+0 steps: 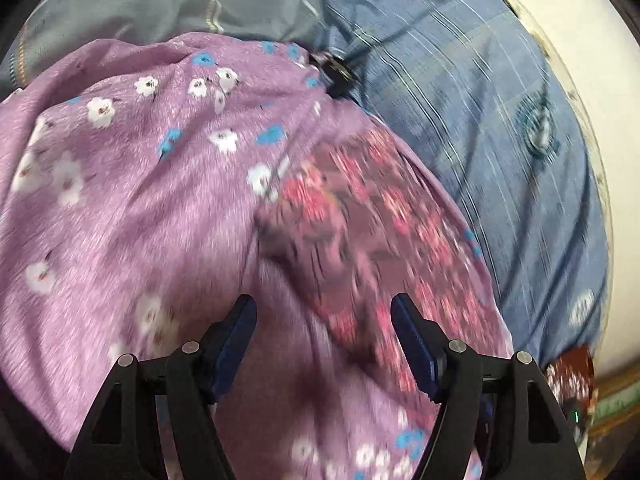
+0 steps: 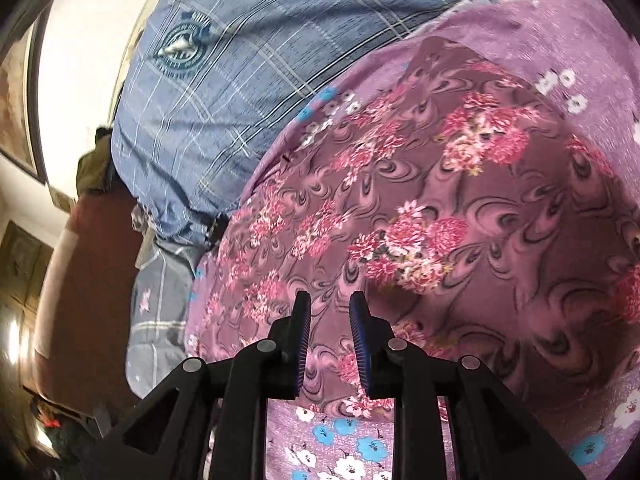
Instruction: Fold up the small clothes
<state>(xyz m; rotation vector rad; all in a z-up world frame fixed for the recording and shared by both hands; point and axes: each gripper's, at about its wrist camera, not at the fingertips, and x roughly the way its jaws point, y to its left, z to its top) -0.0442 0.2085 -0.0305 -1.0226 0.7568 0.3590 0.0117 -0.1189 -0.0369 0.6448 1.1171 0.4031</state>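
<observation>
- Left gripper [image 1: 323, 312]: jaws spread wide, nothing between them; poised above the cloth pile, contact not determinable through motion blur.
- Right gripper [image 2: 330, 312]: jaws parted by a narrow gap, nothing clamped; positioned over the maroon floral garment [image 2: 440, 208].
- Maroon floral garment [image 1: 360, 232]: lying atop lilac flowered cloth [image 1: 140, 184], overlapping its right portion.
- Lilac flowered cloth [image 2: 348, 448]: resting on blue plaid bedding [image 2: 240, 60].
- Grey plaid fabric [image 1: 160, 4]: behind the lilac cloth.
</observation>
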